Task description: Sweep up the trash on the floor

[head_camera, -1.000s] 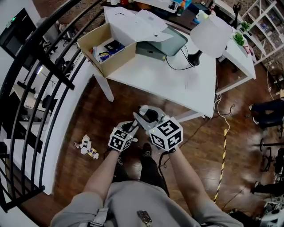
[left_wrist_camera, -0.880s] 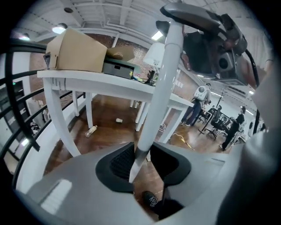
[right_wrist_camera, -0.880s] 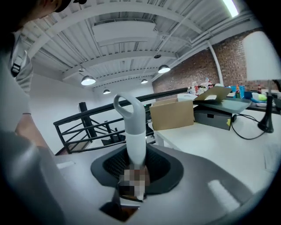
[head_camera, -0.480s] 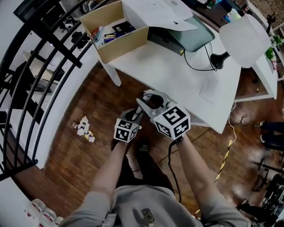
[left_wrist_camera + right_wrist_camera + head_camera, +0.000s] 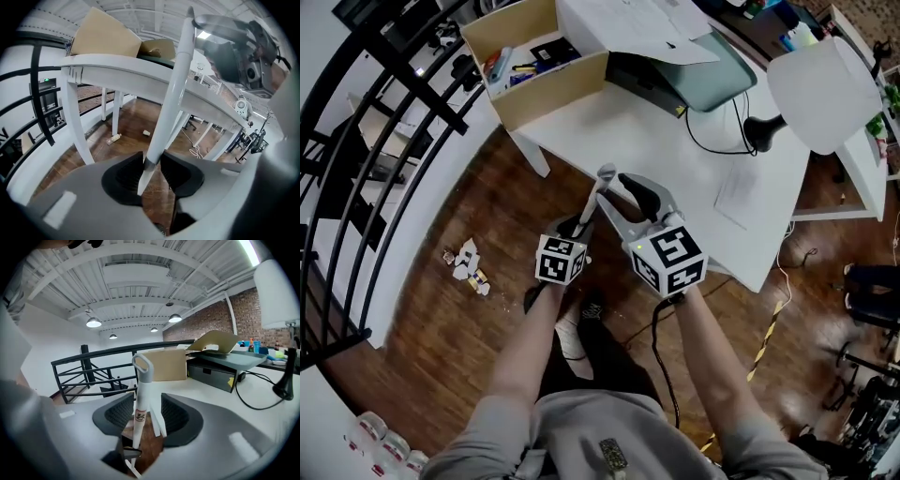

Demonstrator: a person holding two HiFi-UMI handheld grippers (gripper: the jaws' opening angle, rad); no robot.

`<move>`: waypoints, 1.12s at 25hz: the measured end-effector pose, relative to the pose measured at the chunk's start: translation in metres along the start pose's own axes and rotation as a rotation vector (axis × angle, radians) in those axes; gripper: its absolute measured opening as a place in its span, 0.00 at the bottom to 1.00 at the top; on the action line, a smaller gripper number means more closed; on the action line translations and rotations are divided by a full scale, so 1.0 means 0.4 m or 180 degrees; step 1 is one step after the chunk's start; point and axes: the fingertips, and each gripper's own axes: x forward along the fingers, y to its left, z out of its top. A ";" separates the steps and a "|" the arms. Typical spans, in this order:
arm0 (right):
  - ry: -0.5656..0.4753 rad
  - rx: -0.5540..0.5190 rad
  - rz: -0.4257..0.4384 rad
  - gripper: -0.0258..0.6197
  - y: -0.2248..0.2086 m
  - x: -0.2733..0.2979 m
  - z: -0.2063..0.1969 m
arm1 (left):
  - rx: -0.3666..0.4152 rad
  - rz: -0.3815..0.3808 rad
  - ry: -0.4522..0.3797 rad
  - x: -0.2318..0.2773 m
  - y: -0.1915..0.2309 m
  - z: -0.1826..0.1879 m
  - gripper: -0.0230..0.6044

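Observation:
A white broom handle with a ring at its top rises between my two grippers, close to the white table. My left gripper is shut on this handle lower down, pads pressing on both sides. My right gripper is higher up. Its jaws have just been opening and stand apart with the handle loose between them. The trash, a small heap of crumpled paper scraps, lies on the wooden floor to the left. A bottle and a small cup lie under the table.
A cardboard box, a grey printer and a white lamp stand on the table. A black railing runs along the left. White table legs stand ahead. A cable trails on the floor at right.
Both grippers and the handle have moved toward the table edge. The right jaws have opened off the handle. The left grip is unchanged.

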 end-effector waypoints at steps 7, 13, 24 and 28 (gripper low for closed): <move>-0.0059 0.0253 -0.0085 0.30 -0.010 -0.107 -0.026 | -0.0049 0.0112 0.0011 0.044 0.007 0.019 0.23; -0.0016 0.0370 -0.0069 0.25 0.013 -0.170 -0.064 | -0.0009 0.0180 0.0010 0.055 0.014 0.027 0.23; -0.0129 0.0473 0.0375 0.12 0.170 -0.130 0.011 | -0.0140 0.0142 -0.0339 -0.185 0.024 0.062 0.34; -0.0169 0.0381 0.0671 0.05 0.330 -0.066 0.061 | -0.0223 0.0234 -0.0799 -0.412 0.073 0.078 0.14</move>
